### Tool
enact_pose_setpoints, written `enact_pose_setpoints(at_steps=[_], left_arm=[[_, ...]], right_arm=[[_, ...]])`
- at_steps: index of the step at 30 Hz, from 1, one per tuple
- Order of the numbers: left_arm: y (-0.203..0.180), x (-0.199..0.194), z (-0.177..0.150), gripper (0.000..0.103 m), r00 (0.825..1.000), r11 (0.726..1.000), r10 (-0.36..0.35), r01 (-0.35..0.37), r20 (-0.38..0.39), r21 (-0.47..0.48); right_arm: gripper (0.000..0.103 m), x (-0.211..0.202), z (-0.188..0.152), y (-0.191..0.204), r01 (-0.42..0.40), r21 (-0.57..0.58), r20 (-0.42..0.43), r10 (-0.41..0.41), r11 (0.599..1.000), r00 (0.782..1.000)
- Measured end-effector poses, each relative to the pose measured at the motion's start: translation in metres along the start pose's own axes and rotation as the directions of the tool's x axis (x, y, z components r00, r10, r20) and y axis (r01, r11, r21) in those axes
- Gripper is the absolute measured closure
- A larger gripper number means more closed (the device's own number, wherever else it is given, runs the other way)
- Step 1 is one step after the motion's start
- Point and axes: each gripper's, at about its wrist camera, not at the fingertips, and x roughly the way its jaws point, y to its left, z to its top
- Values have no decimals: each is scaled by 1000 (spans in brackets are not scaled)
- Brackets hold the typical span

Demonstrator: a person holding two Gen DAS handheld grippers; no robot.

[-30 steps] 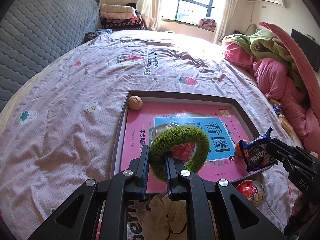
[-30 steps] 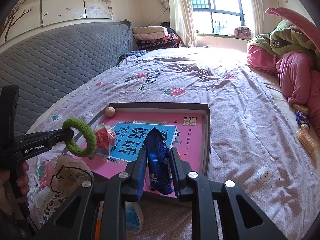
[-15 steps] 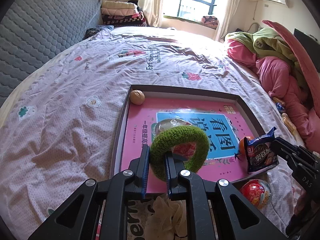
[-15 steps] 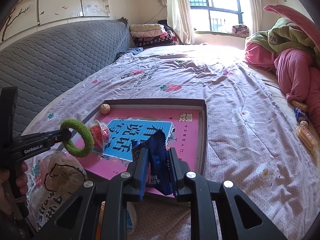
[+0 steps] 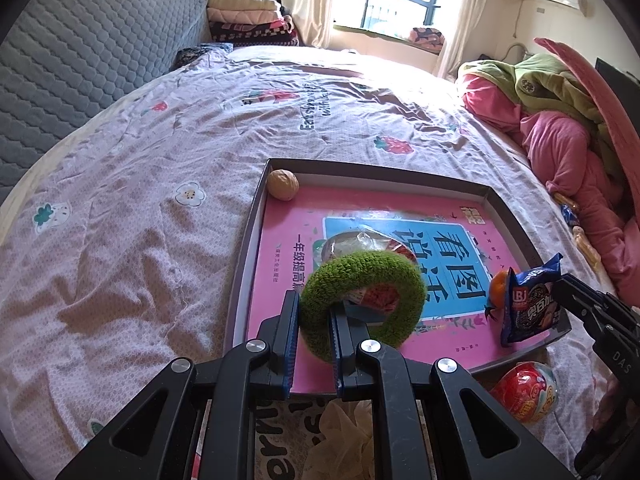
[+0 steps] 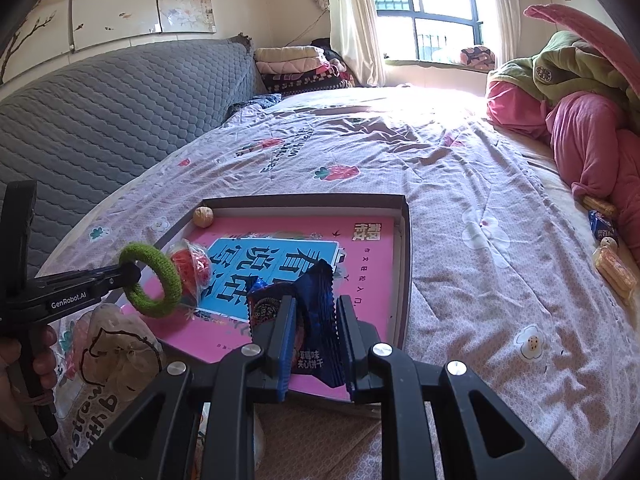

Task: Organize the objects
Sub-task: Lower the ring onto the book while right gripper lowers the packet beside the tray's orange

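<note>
My left gripper (image 5: 313,312) is shut on a green knitted ring (image 5: 362,300) and holds it over the near left part of a shallow tray (image 5: 400,171) lined with a pink book; the ring also shows in the right wrist view (image 6: 150,280). My right gripper (image 6: 316,320) is shut on a dark blue snack packet (image 6: 316,312) above the tray's near edge; the packet shows in the left wrist view (image 5: 530,298). In the tray lie a walnut (image 5: 283,185), a clear-wrapped red snack (image 6: 190,270) and a small orange (image 5: 498,286).
A red ball (image 5: 526,390) and a printed plastic bag (image 6: 108,354) lie on the bed by the tray's near edge. Loose snack packets (image 6: 610,264) lie at the right by a pile of pink and green bedding (image 5: 560,120). A grey headboard (image 5: 80,48) runs along the left.
Both grippers have moved a little forward over the tray, carrying the ring and the packet. The packet now hangs over the tray's near right corner.
</note>
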Motion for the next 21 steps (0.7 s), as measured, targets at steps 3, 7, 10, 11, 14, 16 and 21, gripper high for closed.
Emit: enact_pose_setpoints(at_steps=[3, 7, 10, 11, 14, 16, 21], left_arm=[[-1, 2, 0, 89, 1000, 1000, 8, -8, 0, 5], [0, 8, 1, 89, 1000, 1000, 8, -8, -8, 2], [1, 11, 2, 89, 1000, 1000, 10, -10, -11, -3], [2, 12, 2, 89, 1000, 1000, 9, -9, -11, -5], [3, 15, 4, 89, 1000, 1000, 12, -12, -13, -7], [3, 17, 5, 89, 1000, 1000, 14, -14, -15, -8], [3, 23, 6, 89, 1000, 1000, 16, -16, -21, -11]], right_arm=[[82, 2, 0, -2, 7, 6, -3, -7, 1000, 1000], [82, 2, -1, -3, 15, 6, -1, -15, 1000, 1000], [82, 5, -1, -7, 15, 17, -6, -15, 1000, 1000], [82, 5, -1, -7, 14, 19, -9, -14, 1000, 1000], [82, 6, -1, -8, 18, 19, -7, -18, 1000, 1000], [82, 6, -1, -9, 19, 22, -5, -19, 1000, 1000], [82, 5, -2, -12, 23, 33, -2, -23, 999, 1000]])
